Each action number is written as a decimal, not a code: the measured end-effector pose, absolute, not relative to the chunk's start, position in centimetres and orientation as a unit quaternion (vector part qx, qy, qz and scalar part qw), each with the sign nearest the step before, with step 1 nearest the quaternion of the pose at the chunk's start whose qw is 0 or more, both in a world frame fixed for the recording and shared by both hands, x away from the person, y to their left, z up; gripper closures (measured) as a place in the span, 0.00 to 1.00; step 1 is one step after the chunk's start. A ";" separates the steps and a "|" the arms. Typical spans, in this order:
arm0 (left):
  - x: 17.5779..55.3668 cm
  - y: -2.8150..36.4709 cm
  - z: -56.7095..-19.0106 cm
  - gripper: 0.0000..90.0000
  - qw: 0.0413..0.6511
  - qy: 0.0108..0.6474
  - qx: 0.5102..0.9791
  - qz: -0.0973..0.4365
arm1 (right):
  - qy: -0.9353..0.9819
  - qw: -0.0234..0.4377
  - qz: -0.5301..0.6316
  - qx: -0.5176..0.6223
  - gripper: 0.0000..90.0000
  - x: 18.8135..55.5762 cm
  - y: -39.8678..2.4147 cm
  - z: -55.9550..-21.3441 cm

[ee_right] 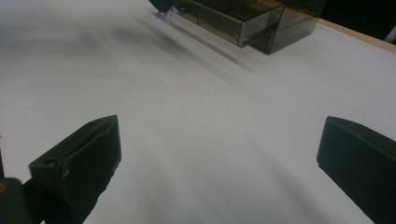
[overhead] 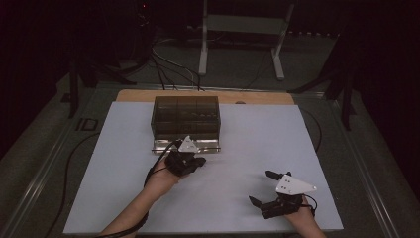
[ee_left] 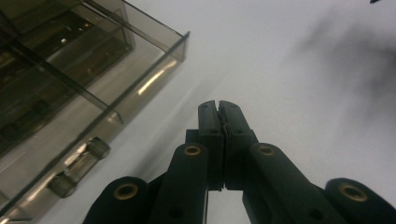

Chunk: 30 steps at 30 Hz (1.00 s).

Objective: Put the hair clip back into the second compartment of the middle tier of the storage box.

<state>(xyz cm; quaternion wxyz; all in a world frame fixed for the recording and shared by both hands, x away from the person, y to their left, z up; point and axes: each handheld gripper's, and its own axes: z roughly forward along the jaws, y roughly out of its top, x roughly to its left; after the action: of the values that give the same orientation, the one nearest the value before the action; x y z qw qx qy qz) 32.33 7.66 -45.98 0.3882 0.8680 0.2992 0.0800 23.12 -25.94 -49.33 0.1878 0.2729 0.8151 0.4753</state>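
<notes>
- Evidently the smoked-plastic drawer box (overhead: 185, 117) sits toward the far middle of the white surface (overhead: 247, 148), a drawer (ee_left: 70, 140) standing pulled out on the person's side.
- Left gripper (overhead: 191, 159) is just beside that drawer front, jaws clenched together on nothing; probably it has to do with the clear handle (ee_left: 79, 165).
- Right gripper (overhead: 262, 188) waits well apart near the front edge, jaws spread wide and empty, seemingly in reserve.
- No readable brand, label or writing shows anywhere.
</notes>
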 end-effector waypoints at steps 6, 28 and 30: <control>32.5 8.2 -45.5 0.99 0.392 0.304 0.865 0.083 | 0.815 0.188 0.475 0.274 0.00 23.1 -25.9 -49.3; 33.4 10.2 -44.1 0.99 0.395 0.319 0.856 0.101 | 0.816 0.188 0.474 0.273 0.00 23.1 -25.9 -49.4; 33.5 10.3 -43.9 0.99 0.396 0.320 0.854 0.104 | 0.816 0.187 0.474 0.273 0.00 23.1 -25.9 -49.4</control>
<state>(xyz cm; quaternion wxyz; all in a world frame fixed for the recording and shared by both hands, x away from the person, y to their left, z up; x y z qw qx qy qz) 33.54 10.33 -43.92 0.3960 0.8544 0.3200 0.1037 23.14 -25.95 -49.37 0.1874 0.2732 0.8159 0.4739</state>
